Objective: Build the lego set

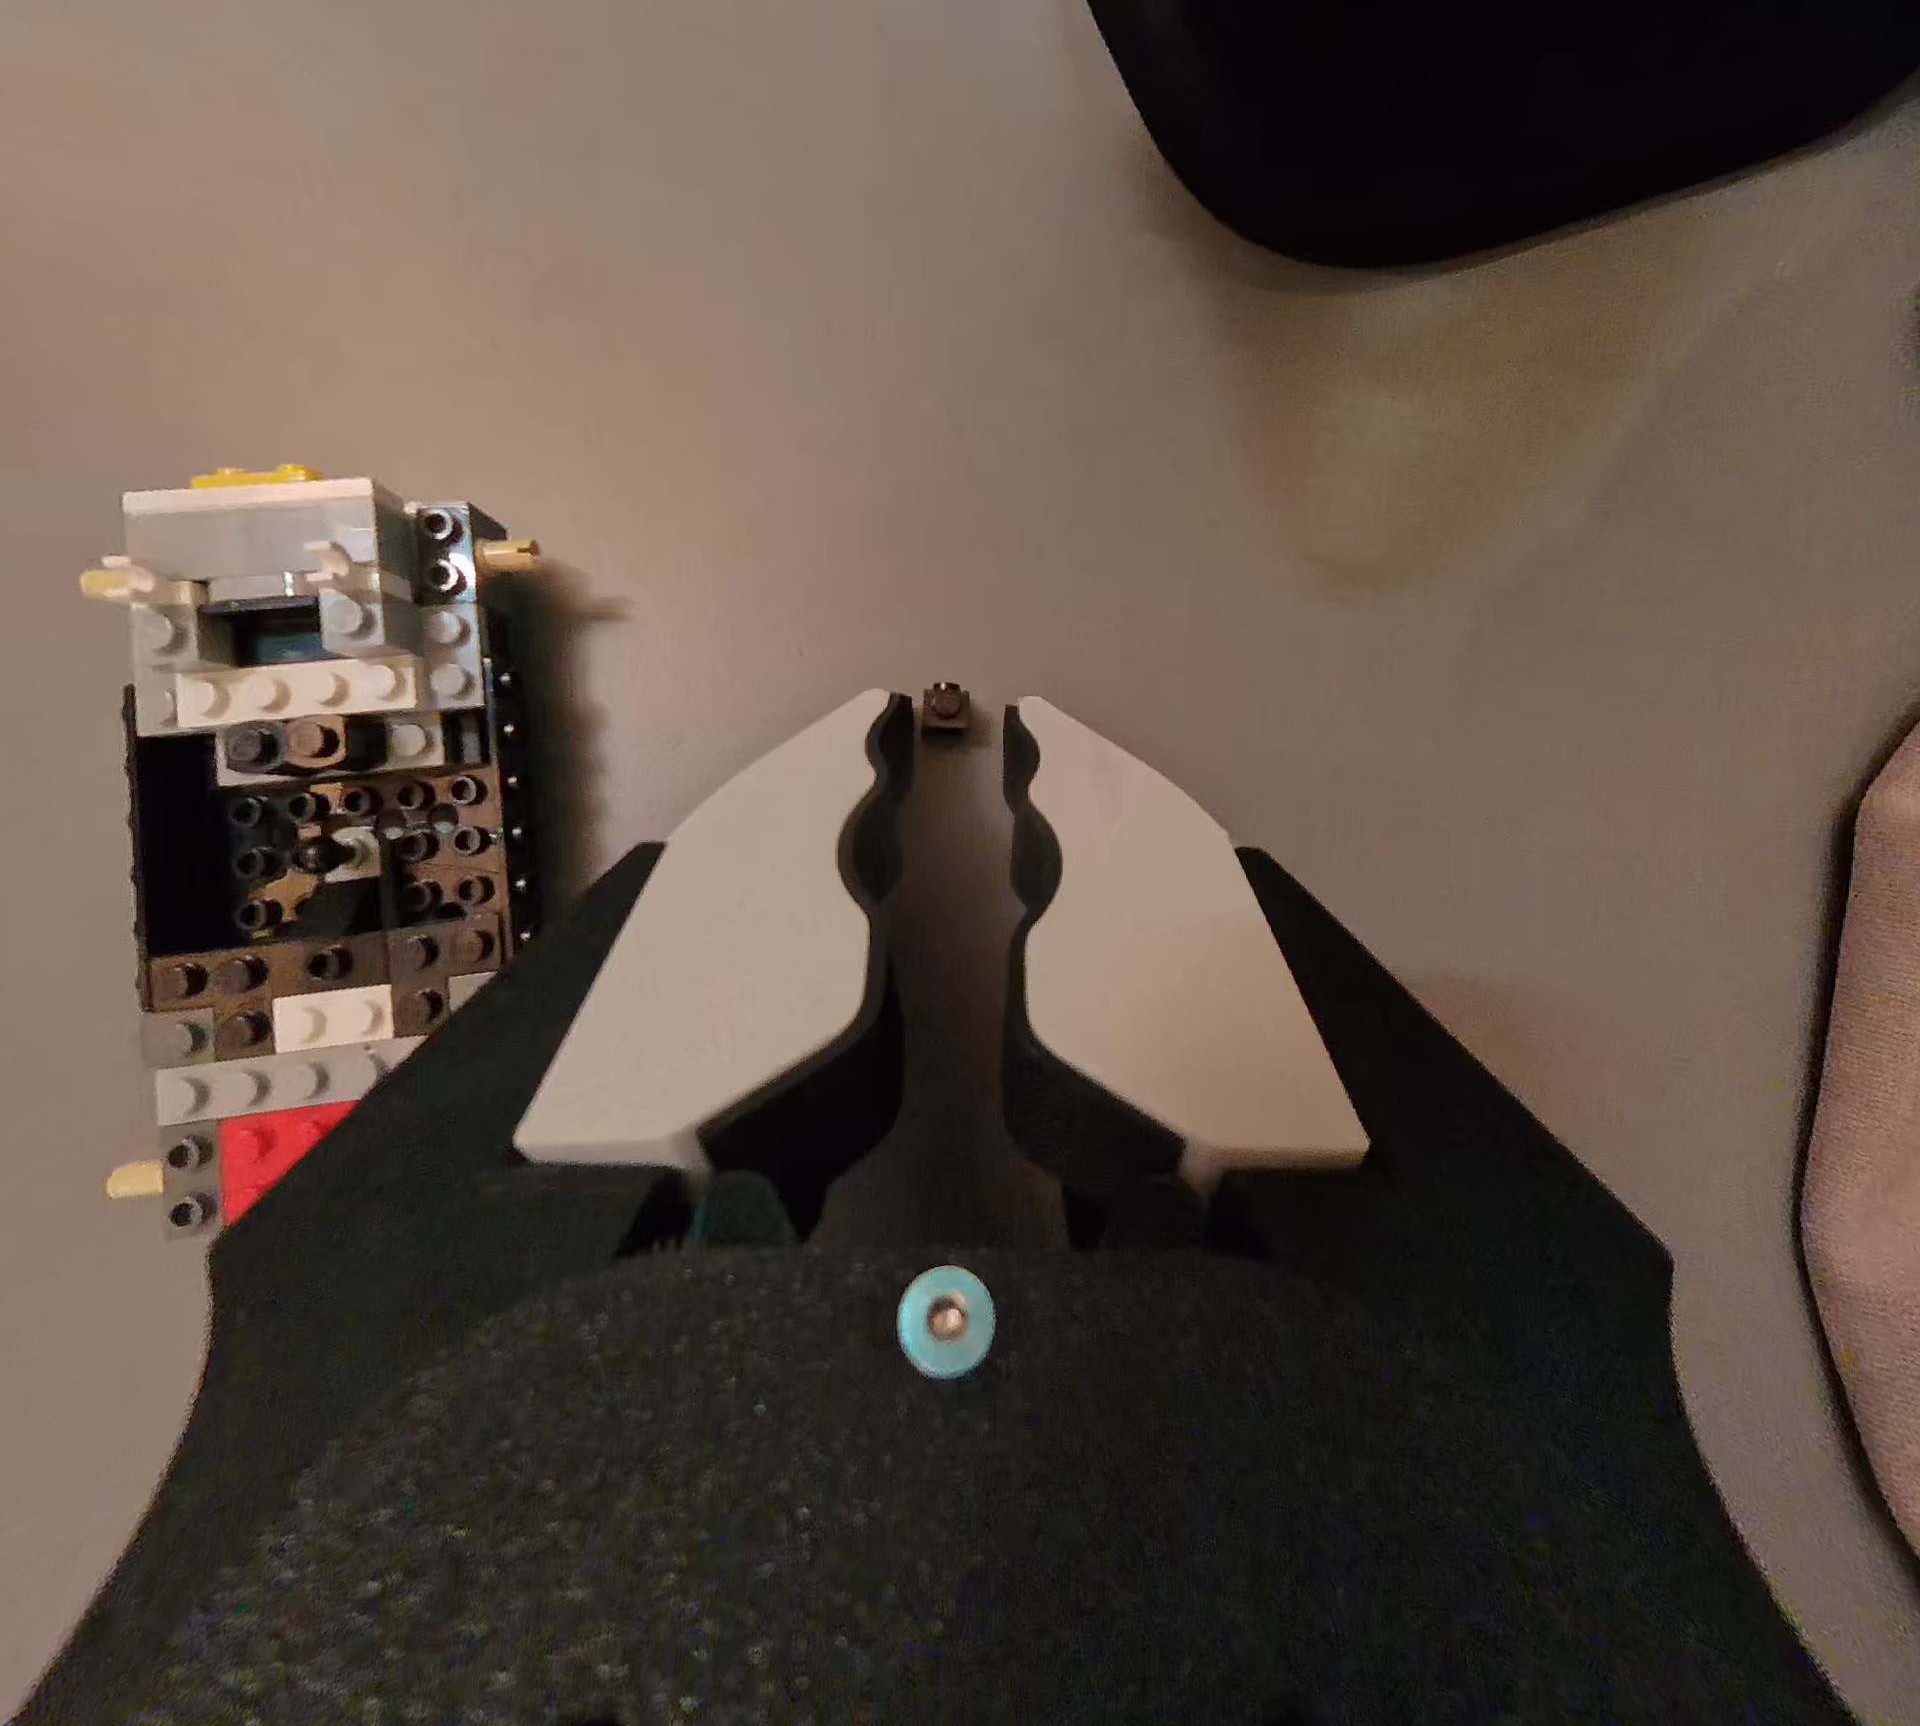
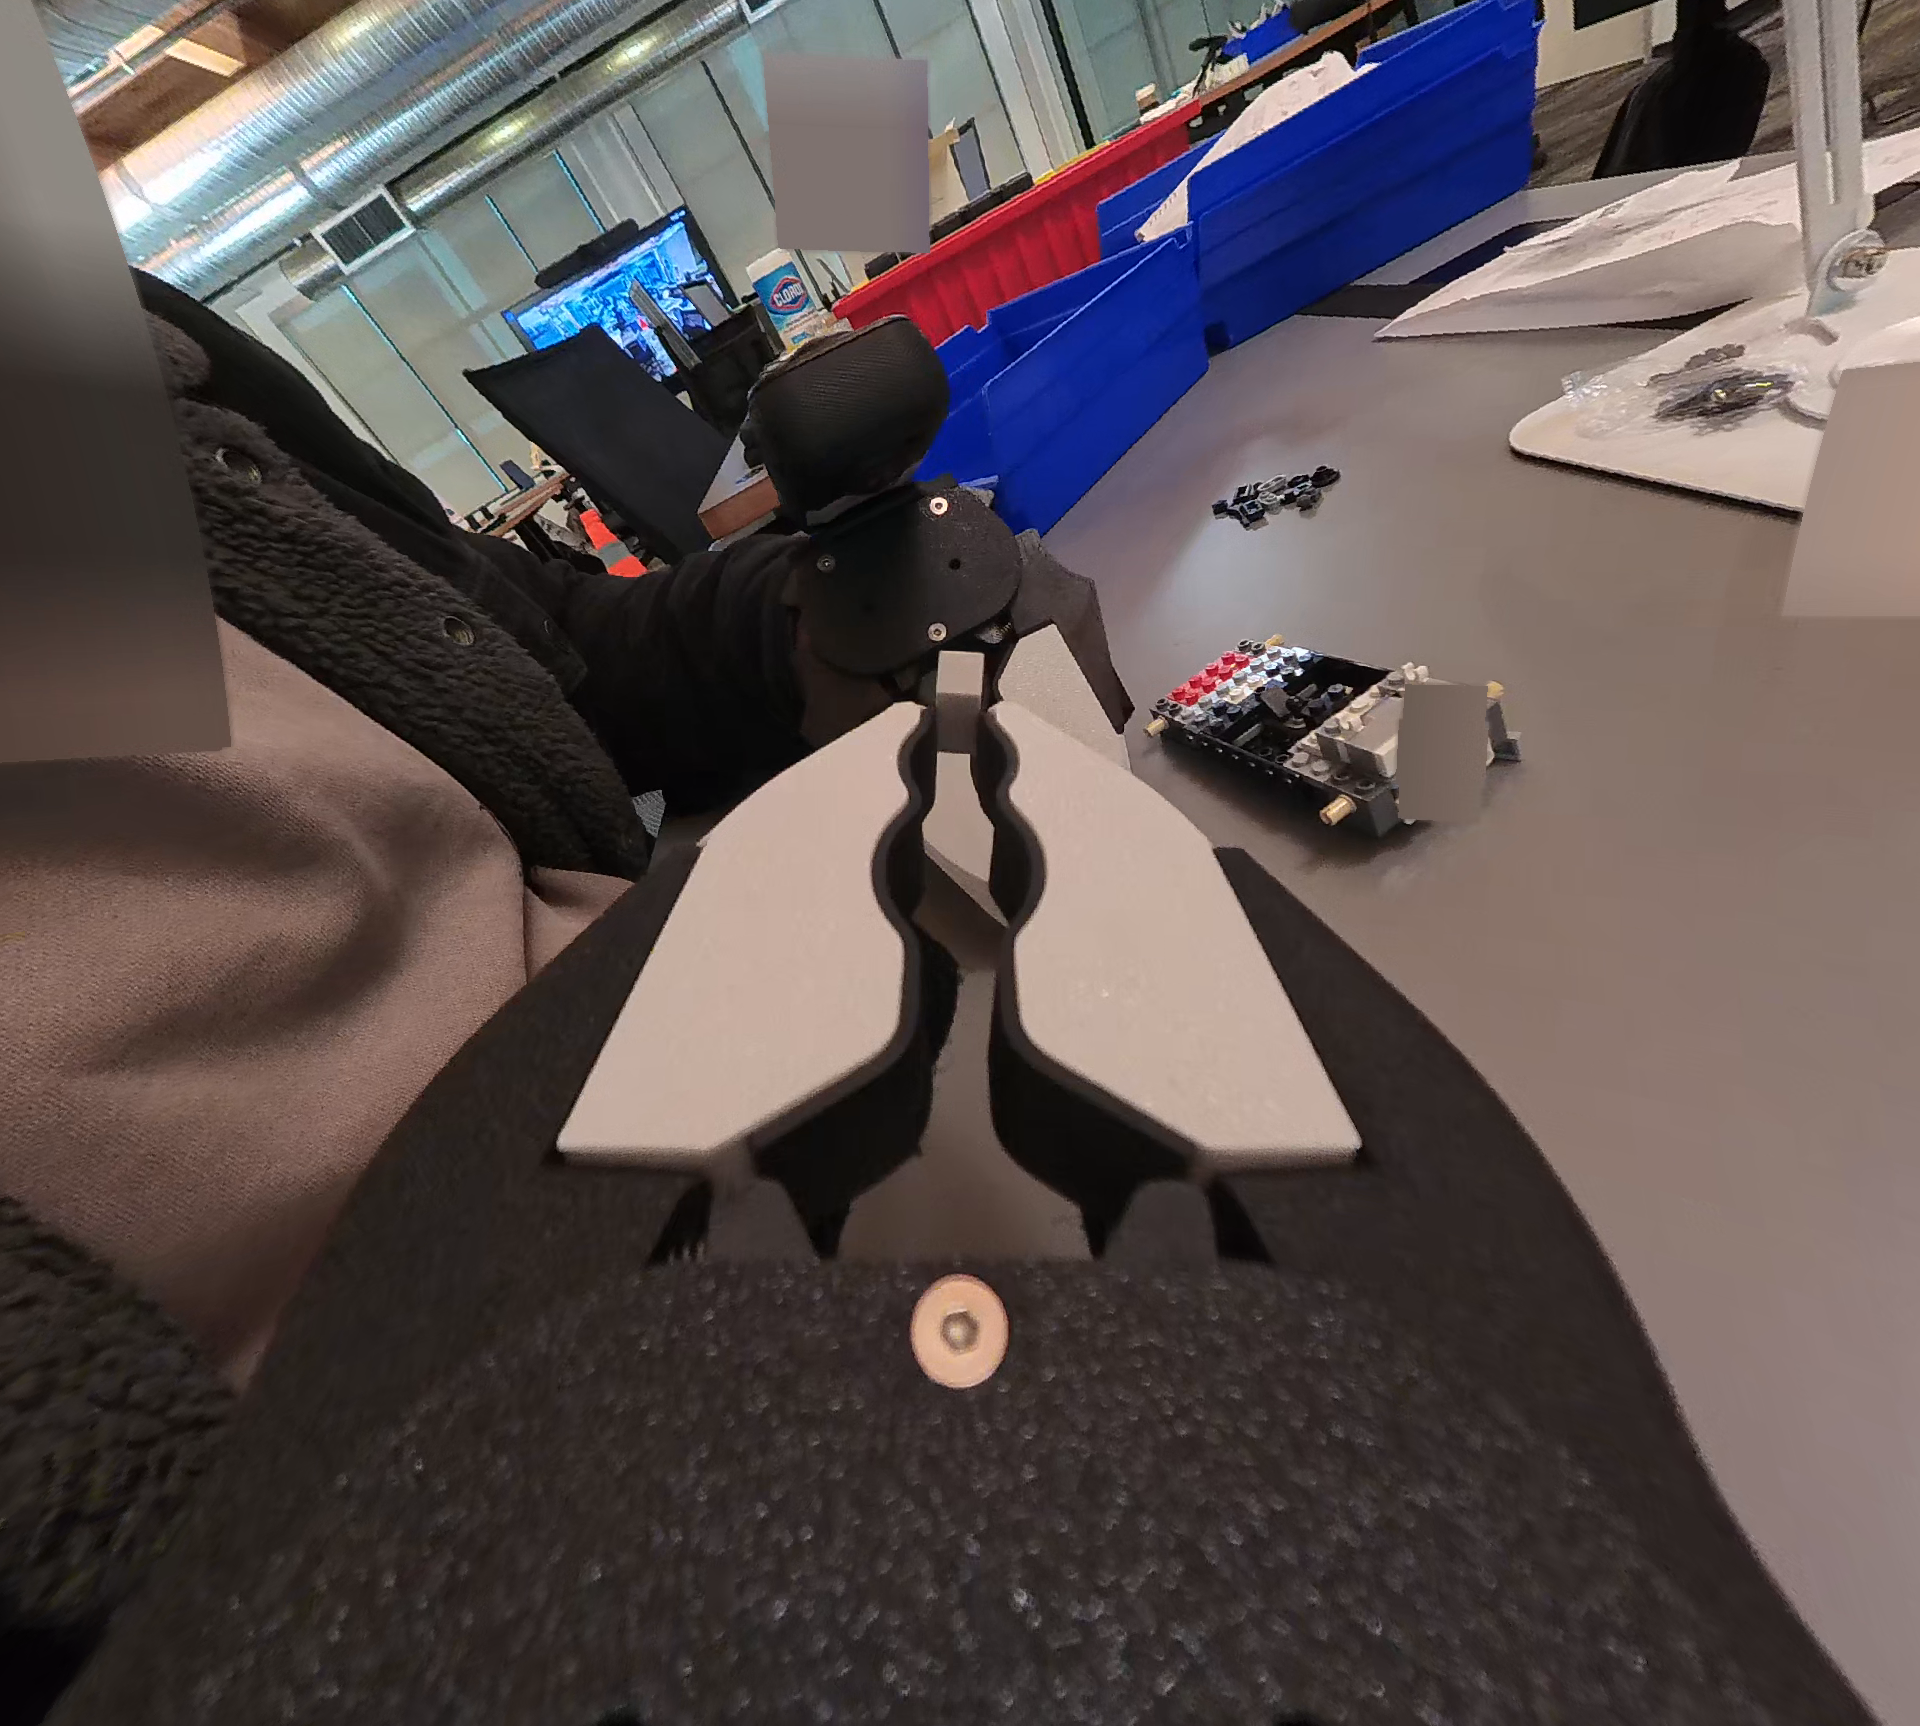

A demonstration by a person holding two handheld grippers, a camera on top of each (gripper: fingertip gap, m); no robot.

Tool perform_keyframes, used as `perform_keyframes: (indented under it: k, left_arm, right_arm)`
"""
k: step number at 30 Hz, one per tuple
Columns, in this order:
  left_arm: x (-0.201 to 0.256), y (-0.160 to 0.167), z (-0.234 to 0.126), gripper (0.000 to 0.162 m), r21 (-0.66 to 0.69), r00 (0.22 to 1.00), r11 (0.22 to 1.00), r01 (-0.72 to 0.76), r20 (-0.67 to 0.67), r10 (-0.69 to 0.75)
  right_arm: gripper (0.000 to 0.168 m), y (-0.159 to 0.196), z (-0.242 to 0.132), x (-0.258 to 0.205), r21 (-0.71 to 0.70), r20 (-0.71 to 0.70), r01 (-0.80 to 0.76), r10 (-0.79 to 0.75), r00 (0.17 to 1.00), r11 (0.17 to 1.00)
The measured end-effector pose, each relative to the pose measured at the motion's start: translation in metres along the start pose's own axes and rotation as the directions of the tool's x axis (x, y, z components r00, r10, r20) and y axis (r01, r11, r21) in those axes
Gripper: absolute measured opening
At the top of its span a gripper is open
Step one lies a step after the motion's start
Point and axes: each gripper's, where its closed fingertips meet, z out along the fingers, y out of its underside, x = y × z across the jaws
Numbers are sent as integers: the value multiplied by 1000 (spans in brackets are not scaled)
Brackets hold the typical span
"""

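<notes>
While the left hand-held gripper (image 1: 948, 708) points down at the grey worktop (image 1: 831, 222), its two pale fingers (image 1: 748, 928) stand a little apart, released, with a tiny dark lego piece (image 1: 947, 712) lying between the tips; whether either tip touches the piece cannot be told. To the left of that gripper, near but apart from it, sits the half-built lego model (image 1: 312, 824), a long black frame topped with grey, white and dark studded plates, a red patch at its near end, a yellow bit at the far end and cream pegs sticking out of its sides. A black rounded object (image 1: 1507, 45) fills the upper right corner of the left wrist view, with a fingertip showing above it.

From the right wrist view, the right hand-held gripper (image 2: 956, 720) hangs above the worktop edge, its fingers (image 2: 790, 928) slightly parted and grasping nothing. Beyond its tips the left gripper shows, held in a black-sleeved arm (image 2: 675, 637). The model (image 2: 1288, 720) lies on the worktop to the right, and farther back a small heap of loose dark pieces (image 2: 1276, 494). Blue bins (image 2: 1351, 149) and a red bin (image 2: 1018, 242) line the far edge, and a white stand (image 2: 1818, 118) rises at the right beside printed sheets (image 2: 1621, 253)
</notes>
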Motion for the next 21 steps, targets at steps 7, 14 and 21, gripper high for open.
perform_keyframes:
  k: [7, 14, 21]
  left_arm:
    - [0, 0, 1, 9, 14, 1000, 1000, -4, -10, 4]
    - [21, -49, -35, 8, 307, 944, 925, 223, -305, -126]
    - [32, -64, -49, 8, 337, 870, 867, 366, -456, -190]
  right_arm:
    - [6, 2, 1, 1, -6, -4, 3, -3, 1000, 1000]
    - [6, 9, 6, -1, -58, -6, 30, -30, 1000, 998]
    - [6, 21, 15, -5, -124, 23, 2, 1, 1000, 992]
